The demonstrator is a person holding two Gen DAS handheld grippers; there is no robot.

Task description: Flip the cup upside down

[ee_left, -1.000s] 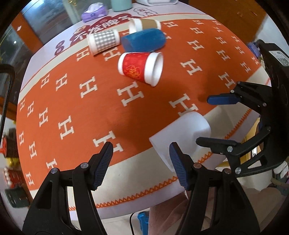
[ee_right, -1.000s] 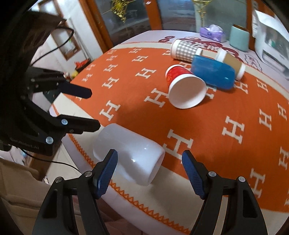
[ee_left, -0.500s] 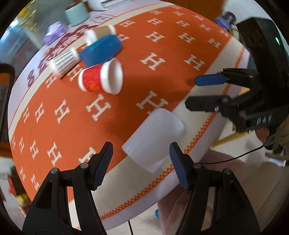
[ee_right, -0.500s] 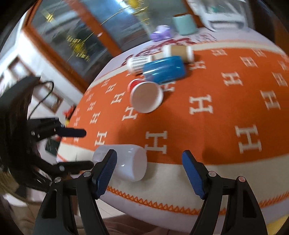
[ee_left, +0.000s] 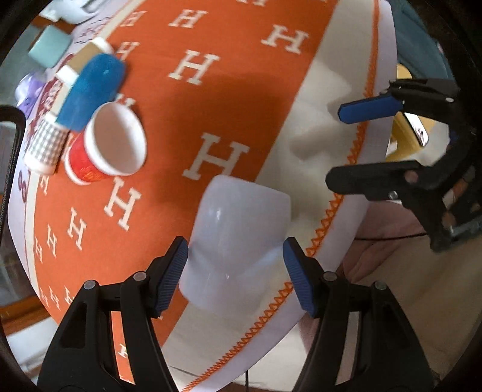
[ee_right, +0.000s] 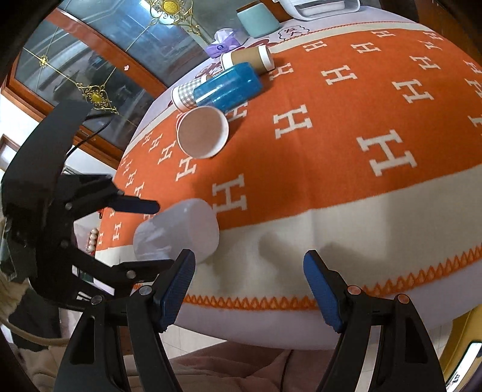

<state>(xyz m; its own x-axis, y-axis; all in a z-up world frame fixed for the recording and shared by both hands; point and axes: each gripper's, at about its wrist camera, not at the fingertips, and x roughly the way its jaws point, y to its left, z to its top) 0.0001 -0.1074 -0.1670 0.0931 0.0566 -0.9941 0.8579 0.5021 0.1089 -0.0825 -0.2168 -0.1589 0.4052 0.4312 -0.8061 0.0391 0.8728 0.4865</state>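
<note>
A white plastic cup (ee_left: pixel 238 241) lies on its side near the table's front edge, on the orange-and-cream cloth (ee_left: pixel 229 99). My left gripper (ee_left: pixel 236 270) is open, its blue pads on either side of the cup's near end, not closed on it. In the right wrist view the same cup (ee_right: pixel 177 230) lies at lower left, with the left gripper (ee_right: pixel 150 235) around it. My right gripper (ee_right: pixel 248 285) is open and empty over the cloth's cream border, to the right of the cup. It shows at the right in the left wrist view (ee_left: pixel 349 144).
Further back lie a red paper cup (ee_left: pixel 105 147), a blue cup (ee_left: pixel 90 90), a checked cup (ee_left: pixel 45 147) and a brown cup (ee_right: pixel 247 57). A teal mug (ee_right: pixel 257 18), a purple tissue pack (ee_right: pixel 223 45) and a white appliance (ee_right: pixel 319 6) stand at the far edge. The table edge (ee_left: pixel 340 241) is close.
My left gripper has moved in until the white cup lies between its open pads. My right gripper has pulled away to the right of the cup. The cup has not visibly moved.
</note>
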